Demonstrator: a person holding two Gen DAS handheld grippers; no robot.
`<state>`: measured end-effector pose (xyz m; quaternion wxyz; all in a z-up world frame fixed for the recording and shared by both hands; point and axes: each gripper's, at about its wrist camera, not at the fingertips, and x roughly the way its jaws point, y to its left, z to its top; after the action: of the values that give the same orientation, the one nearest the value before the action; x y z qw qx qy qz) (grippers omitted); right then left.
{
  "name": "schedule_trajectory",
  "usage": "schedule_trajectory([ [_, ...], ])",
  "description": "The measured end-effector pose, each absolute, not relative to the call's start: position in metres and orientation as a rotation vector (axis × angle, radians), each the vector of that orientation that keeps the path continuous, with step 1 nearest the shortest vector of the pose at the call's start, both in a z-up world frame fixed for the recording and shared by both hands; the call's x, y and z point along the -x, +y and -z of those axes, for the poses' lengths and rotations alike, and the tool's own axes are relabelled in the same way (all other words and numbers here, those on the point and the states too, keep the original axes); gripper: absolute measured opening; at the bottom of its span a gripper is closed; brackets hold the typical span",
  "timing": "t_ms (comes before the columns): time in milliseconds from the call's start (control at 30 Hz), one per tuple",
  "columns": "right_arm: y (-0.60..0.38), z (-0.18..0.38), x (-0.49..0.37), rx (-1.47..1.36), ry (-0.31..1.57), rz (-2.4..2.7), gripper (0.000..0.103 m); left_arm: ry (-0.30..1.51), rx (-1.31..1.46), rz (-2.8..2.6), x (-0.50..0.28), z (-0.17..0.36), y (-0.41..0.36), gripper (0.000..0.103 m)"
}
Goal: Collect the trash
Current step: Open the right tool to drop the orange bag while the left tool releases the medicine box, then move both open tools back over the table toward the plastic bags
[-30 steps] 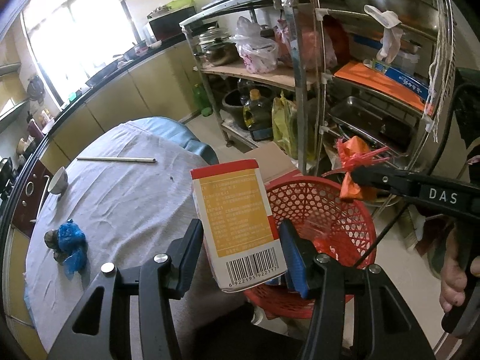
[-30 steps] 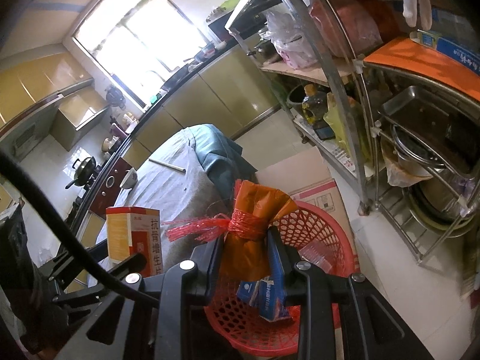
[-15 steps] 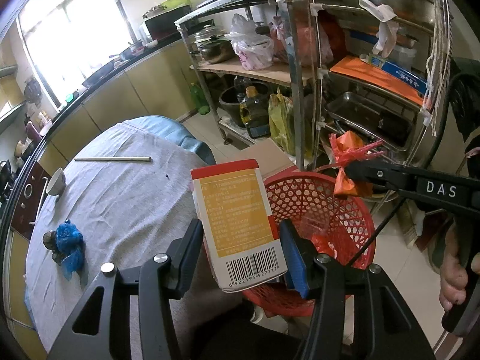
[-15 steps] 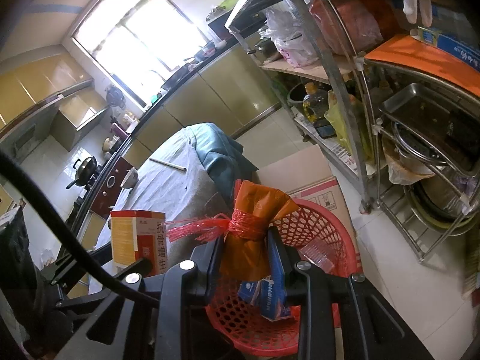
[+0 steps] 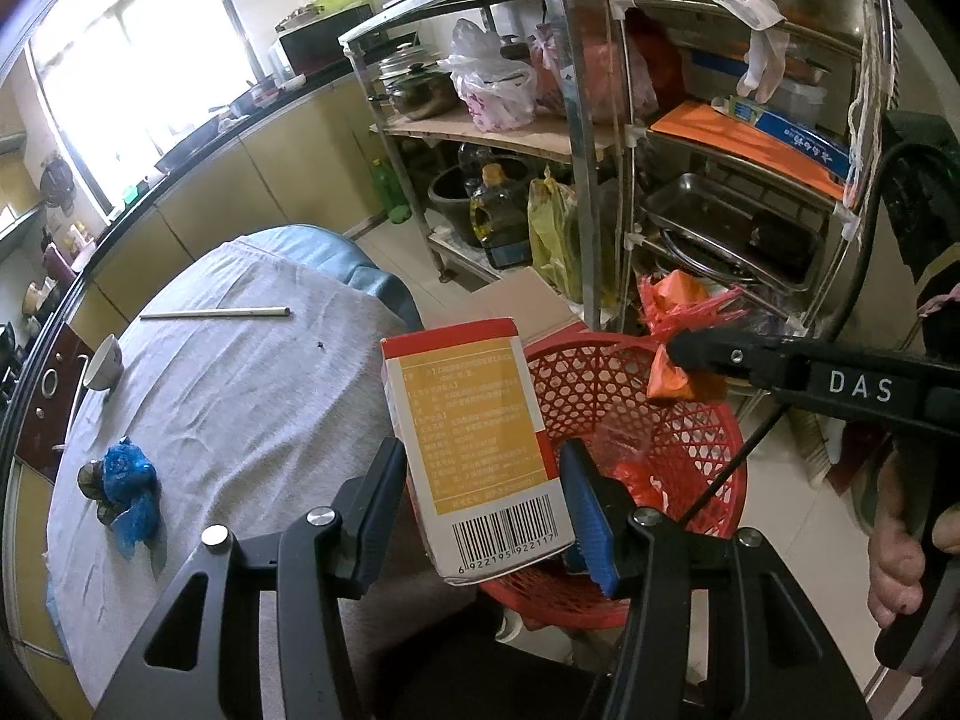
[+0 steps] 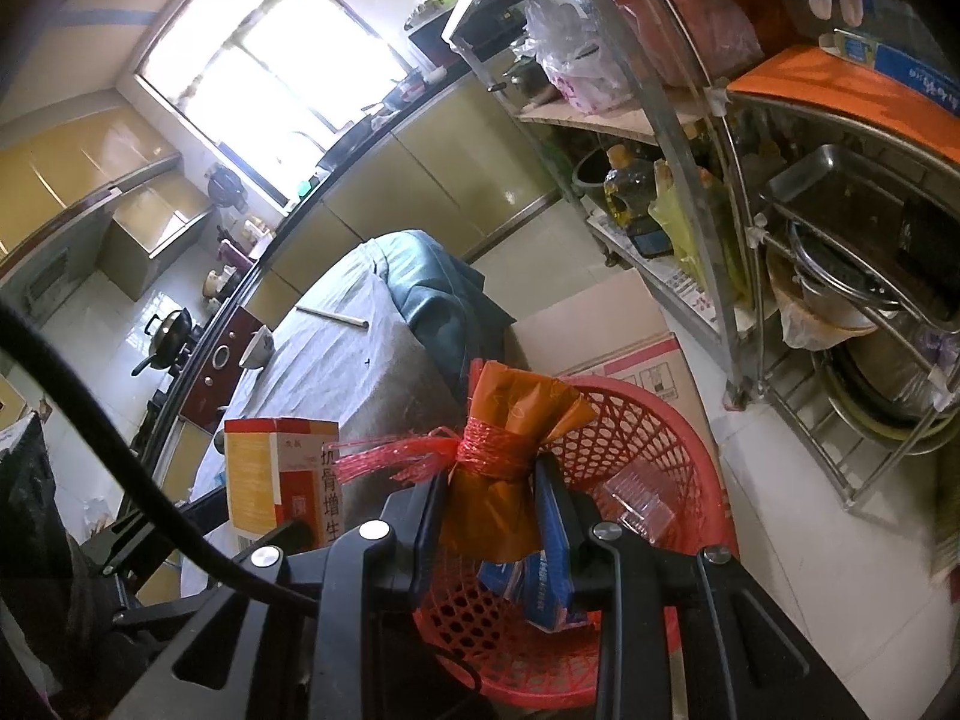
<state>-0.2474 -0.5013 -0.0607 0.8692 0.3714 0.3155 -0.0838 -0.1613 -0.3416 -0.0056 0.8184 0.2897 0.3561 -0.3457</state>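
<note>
My left gripper [image 5: 483, 504] is shut on a white, yellow and red medicine box [image 5: 477, 444], held upright at the near rim of the red mesh basket [image 5: 690, 450]. The box also shows in the right wrist view [image 6: 279, 480]. My right gripper [image 6: 492, 510] is shut on an orange bag tied with red string [image 6: 504, 456], held over the basket [image 6: 648, 438]; it also shows in the left wrist view [image 5: 681, 360]. A clear plastic piece [image 6: 639, 495] and a blue packet [image 6: 540, 585] lie in the basket. A crumpled blue wrapper [image 5: 129, 489] lies on the table.
The grey-clothed table [image 5: 240, 396] holds a small bowl [image 5: 103, 360] and a long stick [image 5: 216, 313]. A steel shelf rack [image 5: 606, 138] with pots, bags and trays stands behind the basket. A cardboard box [image 6: 624, 342] lies on the floor beside it.
Both grippers keep their hold. The right gripper with the orange bag has shifted slightly over the basket; the left gripper with the box has barely moved.
</note>
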Motion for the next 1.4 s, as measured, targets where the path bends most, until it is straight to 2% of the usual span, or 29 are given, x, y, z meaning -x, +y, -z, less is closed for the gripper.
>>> schedule_trajectory([
  [667,-0.510,0.069,0.245,-0.852,0.685,0.146,0.034,0.815,-0.587,0.790,0.156,0.008,-0.340,0.058],
  [800,-0.513,0.064,0.249,-0.854,0.663,0.161,0.035,0.820,-0.546,0.816,0.151,0.004,-0.333,0.066],
  [900,-0.514,0.061,0.251,-0.851,0.651,0.173,0.035,0.809,-0.524,0.802,0.146,0.000,-0.325,0.069],
  [1400,-0.480,0.041,0.226,-0.782,0.674,0.112,0.035,0.799,-0.343,0.529,0.088,-0.026,-0.211,0.073],
])
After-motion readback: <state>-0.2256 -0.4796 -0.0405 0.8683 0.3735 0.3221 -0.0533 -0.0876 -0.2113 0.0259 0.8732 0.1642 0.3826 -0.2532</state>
